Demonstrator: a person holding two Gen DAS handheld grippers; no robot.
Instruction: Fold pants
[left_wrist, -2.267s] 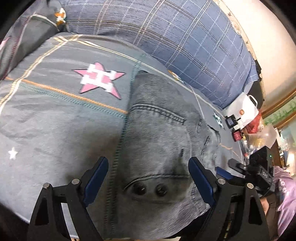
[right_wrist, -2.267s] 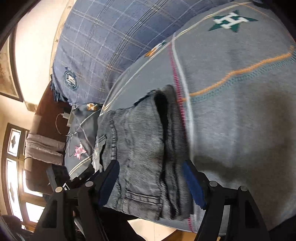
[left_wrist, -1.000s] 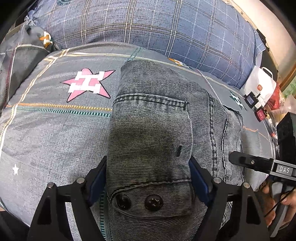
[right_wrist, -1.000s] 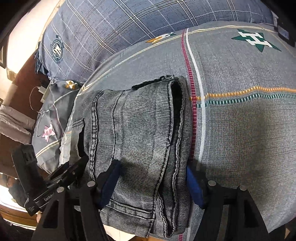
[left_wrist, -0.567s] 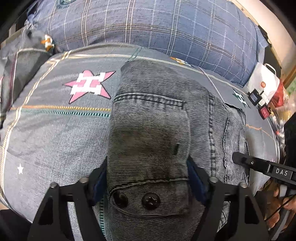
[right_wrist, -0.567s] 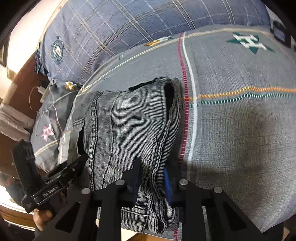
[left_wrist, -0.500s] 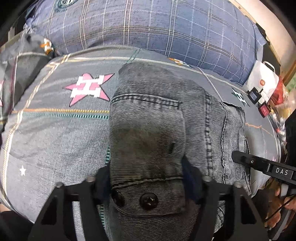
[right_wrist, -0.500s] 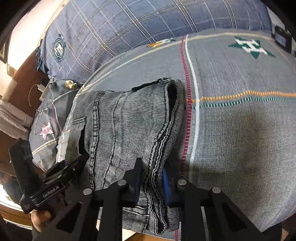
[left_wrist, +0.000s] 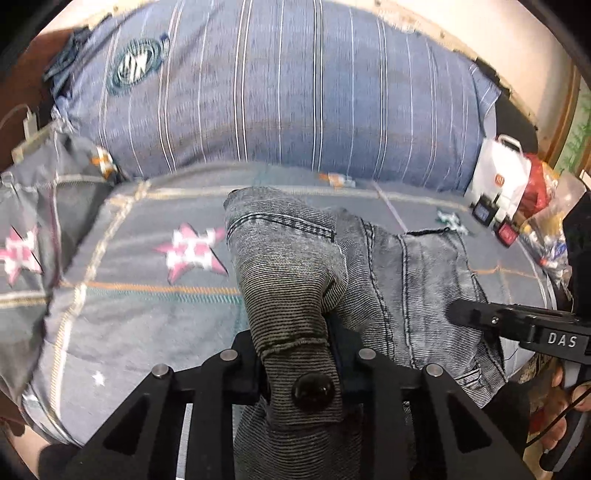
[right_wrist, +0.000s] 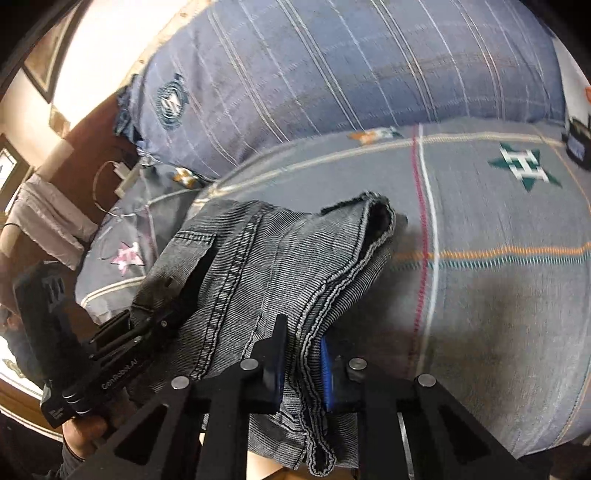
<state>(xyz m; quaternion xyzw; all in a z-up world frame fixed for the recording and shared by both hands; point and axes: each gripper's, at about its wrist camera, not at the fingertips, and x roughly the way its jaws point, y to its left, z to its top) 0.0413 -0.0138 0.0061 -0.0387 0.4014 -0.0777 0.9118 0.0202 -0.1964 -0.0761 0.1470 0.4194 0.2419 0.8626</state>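
Left wrist view: my left gripper (left_wrist: 295, 354) is clamped on the waistband end of the grey denim jeans (left_wrist: 417, 273), close to the dark snap button (left_wrist: 313, 391), and the cloth bunches into a ridge running away from the jaws. In the right wrist view my right gripper (right_wrist: 301, 363) is pinched on the stacked hem edges of the jeans (right_wrist: 266, 266), several layers thick between the blue pads (right_wrist: 325, 373).

The jeans lie partly folded on the grey bedspread (right_wrist: 498, 295) with its star patches, near the front edge of the bed, and both gripped ends are lifted off the cover. I judge denim like this to be fairly heavy and limp yet stiff at the seams; it should not slip from the pads, but the thick hems may spring open once released. The waistband and the seamed hem are the sound places to hold, since single cloth in the middle would only sag.

Ahead, the bedspread is open as far as the blue plaid pillow (left_wrist: 295, 92), so there is room to carry the fold forward. To my right a white paper bag (left_wrist: 498, 177) and small clutter crowd the bed's edge, and the near edge drops away just beneath the grippers. I would keep the fold central.
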